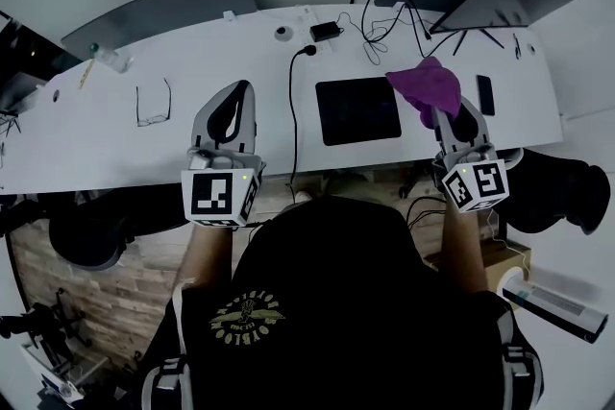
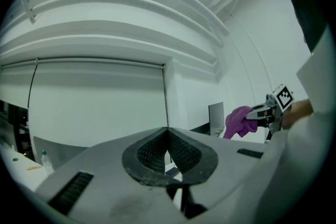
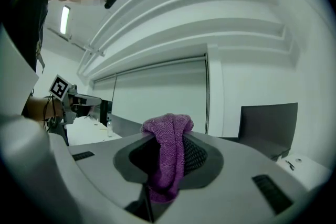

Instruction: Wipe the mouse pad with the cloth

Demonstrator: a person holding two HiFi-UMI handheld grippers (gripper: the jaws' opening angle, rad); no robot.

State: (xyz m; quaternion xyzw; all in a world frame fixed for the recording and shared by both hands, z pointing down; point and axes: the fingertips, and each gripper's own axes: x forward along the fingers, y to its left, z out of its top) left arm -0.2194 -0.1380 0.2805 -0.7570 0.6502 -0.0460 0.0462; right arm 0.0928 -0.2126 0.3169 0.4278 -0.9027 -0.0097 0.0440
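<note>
Head view: my right tool pinches the purple cloth, which hangs over the far right corner of the black mouse pad on the white tabletop. In the right gripper view the cloth sits bunched between the jaws and droops below them. My left tool hovers left of the pad, past a black cable, its jaws pressed together on nothing.

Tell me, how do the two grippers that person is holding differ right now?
The right gripper is clamped on the purple cloth; the left gripper is shut on nothing. The left gripper is over bare desk, left of the black mouse pad; the right gripper is by the pad's right edge. Both carry a marker cube and have closed jaws.
</note>
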